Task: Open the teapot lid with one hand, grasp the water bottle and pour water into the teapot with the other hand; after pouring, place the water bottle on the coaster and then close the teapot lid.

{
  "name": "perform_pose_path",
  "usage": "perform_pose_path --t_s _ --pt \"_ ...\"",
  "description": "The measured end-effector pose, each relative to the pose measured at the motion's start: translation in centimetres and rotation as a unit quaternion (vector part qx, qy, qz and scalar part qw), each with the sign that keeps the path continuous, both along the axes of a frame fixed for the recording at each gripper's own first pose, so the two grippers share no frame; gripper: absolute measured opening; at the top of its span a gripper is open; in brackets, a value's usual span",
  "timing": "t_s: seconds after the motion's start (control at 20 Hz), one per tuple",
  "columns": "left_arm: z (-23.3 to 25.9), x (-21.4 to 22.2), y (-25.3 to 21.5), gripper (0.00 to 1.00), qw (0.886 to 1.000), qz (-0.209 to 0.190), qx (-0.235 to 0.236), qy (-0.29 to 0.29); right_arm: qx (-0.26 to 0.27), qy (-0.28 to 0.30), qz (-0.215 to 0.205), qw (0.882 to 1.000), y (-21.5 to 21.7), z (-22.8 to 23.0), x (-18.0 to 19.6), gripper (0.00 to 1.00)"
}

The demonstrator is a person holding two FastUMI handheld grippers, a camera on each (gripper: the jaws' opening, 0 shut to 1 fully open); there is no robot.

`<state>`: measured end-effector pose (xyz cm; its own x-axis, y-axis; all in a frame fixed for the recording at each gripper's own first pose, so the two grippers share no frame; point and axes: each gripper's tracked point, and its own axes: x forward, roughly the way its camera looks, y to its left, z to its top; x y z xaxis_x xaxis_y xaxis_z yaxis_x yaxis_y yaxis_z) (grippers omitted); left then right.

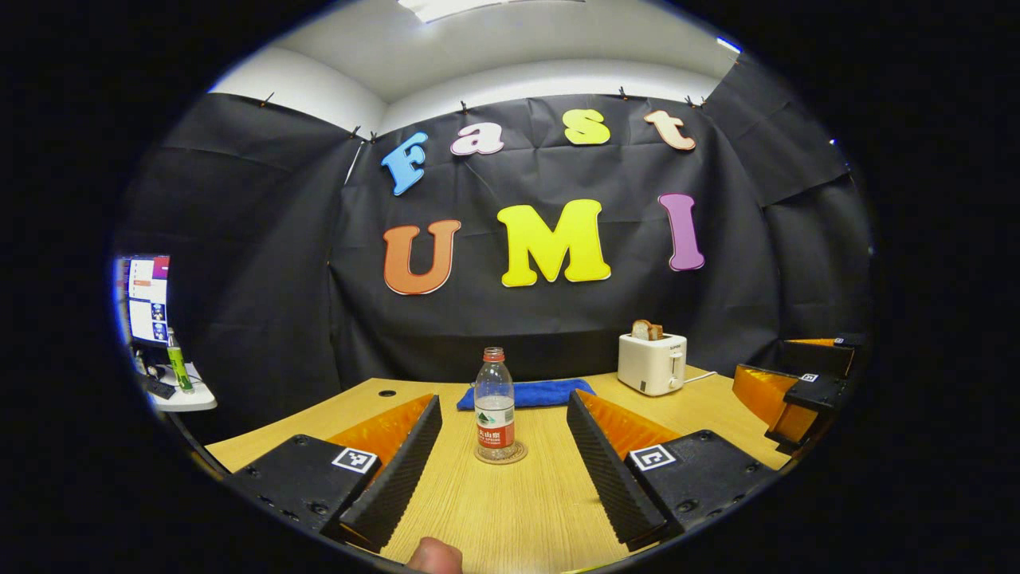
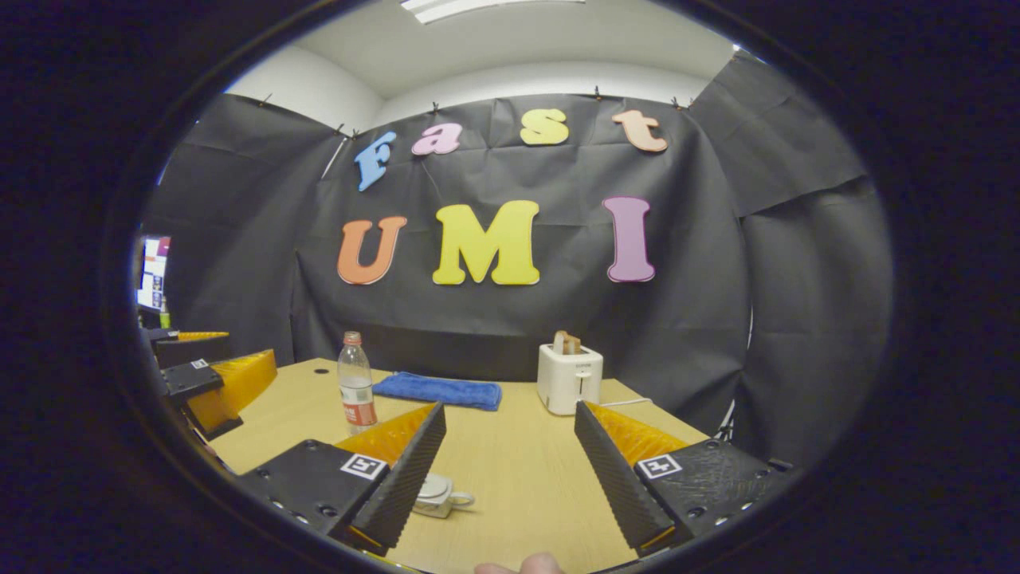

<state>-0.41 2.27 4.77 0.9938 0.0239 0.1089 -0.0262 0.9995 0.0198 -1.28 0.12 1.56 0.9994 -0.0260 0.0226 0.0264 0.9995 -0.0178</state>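
Standing upright on the coaster (image 1: 500,458), the water bottle (image 1: 495,406) sits dead ahead of the left gripper (image 1: 505,466), framed between its two fingers, which are spread wide and holding nothing. The bottle is farther out on the table (image 1: 510,510) than the fingertips, apart from both of them, and its cap is on. Over in the right gripper view, the same bottle stands off to the left, beyond that gripper's left finger (image 2: 402,470), well apart from it. The right gripper (image 2: 510,474) is spread wide too, nothing between its fingers. Just beside the tip of its left finger, partly hidden behind it, lies a small pale object with a handle (image 2: 440,494); what it is I cannot tell for sure.

Behind the bottle a folded blue cloth (image 1: 530,392) lies flat, and to the right of it stands a white toaster (image 1: 652,363) with bread poking out of the top. From the left gripper view, the other gripper shows at the far right edge (image 1: 797,395).

On writing: the bottle's label is red and white with small print, too small to make out. The toaster carries a small mark near its top edge, also unreadable. Each gripper body wears a square black-and-white marker (image 1: 355,459).
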Motion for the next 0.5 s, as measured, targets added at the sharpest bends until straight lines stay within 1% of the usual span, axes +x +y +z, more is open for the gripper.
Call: perform_pose_path --t_s 0.05,0.2,0.35,0.5 --pt "0.25 -0.12 0.18 0.99 1.0 0.002 -0.002 -0.004 -0.005 -0.001 -0.001 1.0 0.08 0.11 -0.05 0.97" --pt "0.4 0.0 -0.25 0.99 1.0 -0.009 -0.002 -0.006 -0.006 0.0 -0.002 1.0 0.09 0.14 -0.24 0.97" --pt "0.46 0.12 0.54 0.99 1.0 0.002 0.006 -0.007 -0.008 -0.006 -0.008 1.0 0.16 0.67 -0.3 0.96" --pt "0.44 0.29 0.61 0.99 1.0 0.0 0.004 -0.008 -0.008 -0.006 -0.006 1.0 0.69 0.72 -0.17 0.96"
